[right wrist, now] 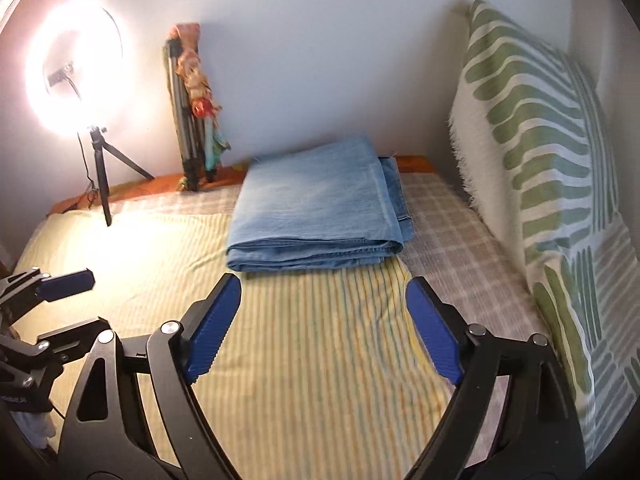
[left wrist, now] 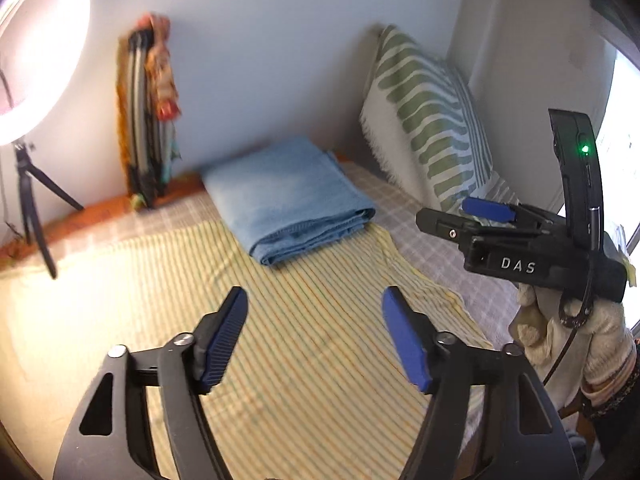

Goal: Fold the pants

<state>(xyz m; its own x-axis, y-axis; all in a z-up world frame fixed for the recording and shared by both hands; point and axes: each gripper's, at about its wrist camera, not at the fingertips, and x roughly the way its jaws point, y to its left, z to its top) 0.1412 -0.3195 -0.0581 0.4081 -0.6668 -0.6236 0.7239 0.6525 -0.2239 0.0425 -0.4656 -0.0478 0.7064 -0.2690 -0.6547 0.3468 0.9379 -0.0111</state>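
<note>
Pants [left wrist: 290,200], light blue denim, lie folded into a thick rectangular stack on the yellow striped sheet [left wrist: 280,340] in the left wrist view, toward the far side of the bed near the wall. The left gripper [left wrist: 314,336] hovers above the sheet, short of the stack, its 2 blue-padded fingers spread wide with nothing between them. At the right edge, the right gripper [left wrist: 488,208] is seen from the side, held by a gloved hand [left wrist: 580,336]; its spread cannot be judged from this angle. A lit ring light [left wrist: 36,52] on a small tripod stands at the left, and a green-patterned pillow [left wrist: 428,120] leans against the wall on the right.

In the right wrist view, the pants [right wrist: 320,208] sit straight ahead, their layered folded edge facing the camera, partly on the striped sheet [right wrist: 300,360] and partly on the checked cover [right wrist: 448,232]. The right gripper [right wrist: 324,328] is held wide apart and empty, clear of the stack. The left gripper [right wrist: 66,282] shows at the left edge. The ring light [right wrist: 72,64] glows at the upper left, and the pillow [right wrist: 540,140] stands just beside the bed's right side.
</note>
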